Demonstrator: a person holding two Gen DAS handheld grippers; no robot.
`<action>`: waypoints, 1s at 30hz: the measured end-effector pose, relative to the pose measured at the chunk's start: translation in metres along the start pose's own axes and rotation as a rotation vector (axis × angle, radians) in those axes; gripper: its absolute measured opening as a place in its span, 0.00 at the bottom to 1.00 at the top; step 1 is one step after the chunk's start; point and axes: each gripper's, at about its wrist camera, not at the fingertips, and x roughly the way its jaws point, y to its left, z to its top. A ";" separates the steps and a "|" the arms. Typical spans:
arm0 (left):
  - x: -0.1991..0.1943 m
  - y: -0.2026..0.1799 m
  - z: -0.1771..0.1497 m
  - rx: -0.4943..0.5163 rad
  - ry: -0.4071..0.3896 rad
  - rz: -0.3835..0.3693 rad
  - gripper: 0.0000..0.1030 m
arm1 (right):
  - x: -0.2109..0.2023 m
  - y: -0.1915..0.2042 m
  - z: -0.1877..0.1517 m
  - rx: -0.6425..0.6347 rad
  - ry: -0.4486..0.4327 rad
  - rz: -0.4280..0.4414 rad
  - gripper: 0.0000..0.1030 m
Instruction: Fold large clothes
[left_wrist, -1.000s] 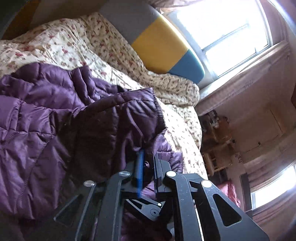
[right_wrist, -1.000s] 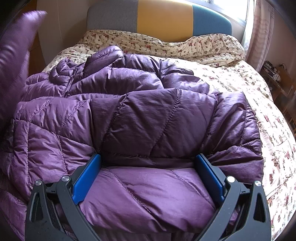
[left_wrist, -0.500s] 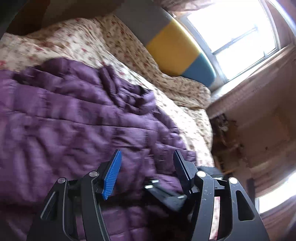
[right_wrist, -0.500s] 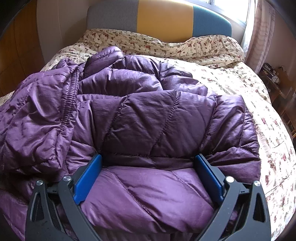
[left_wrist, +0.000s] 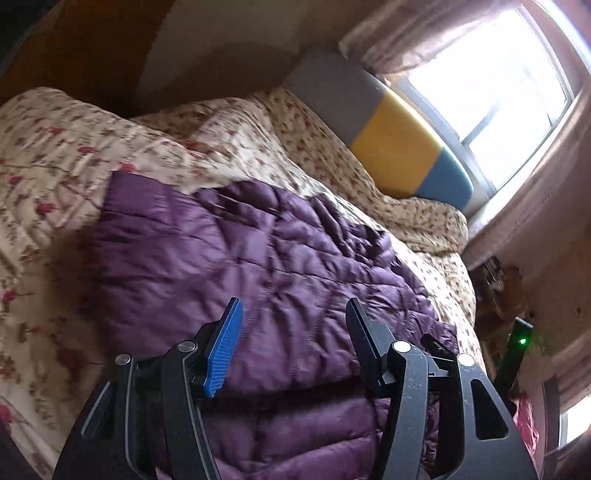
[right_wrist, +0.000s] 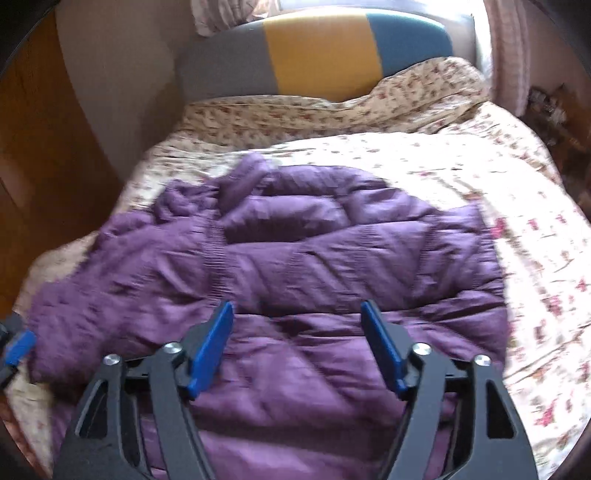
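Note:
A purple quilted jacket (left_wrist: 258, 266) lies bunched and partly folded on the floral bedspread (left_wrist: 55, 155). In the right wrist view the jacket (right_wrist: 295, 266) fills the middle, its left side laid over the body. My left gripper (left_wrist: 295, 319) hovers above the jacket's near part, open, with nothing between its fingers. My right gripper (right_wrist: 297, 314) hangs above the jacket's near edge. Its jaws are closing, with no fabric pinched between the blue pads (right_wrist: 210, 343). A blue pad of the left gripper (right_wrist: 18, 347) shows at the left edge of that view.
A grey, yellow and blue headboard (right_wrist: 317, 51) stands at the far end of the bed. Wooden panelling (right_wrist: 40, 155) runs along the left. A bright window (left_wrist: 491, 85) and a cluttered shelf (left_wrist: 506, 291) stand on the right. Bare bedspread (right_wrist: 535, 240) surrounds the jacket.
My left gripper let go of the jacket fabric, opened and drew back. The jacket's left side came down over the body. My right gripper rose off the jacket and its jaws narrowed.

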 end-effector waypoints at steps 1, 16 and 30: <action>-0.003 0.005 0.000 -0.007 -0.004 0.005 0.55 | 0.002 0.006 0.000 -0.003 0.011 0.015 0.74; 0.001 0.039 0.003 -0.009 -0.002 0.077 0.55 | 0.032 0.081 -0.014 -0.315 0.065 -0.098 0.07; -0.008 0.027 0.004 0.063 -0.028 0.100 0.55 | 0.006 0.041 -0.019 -0.359 0.006 -0.342 0.06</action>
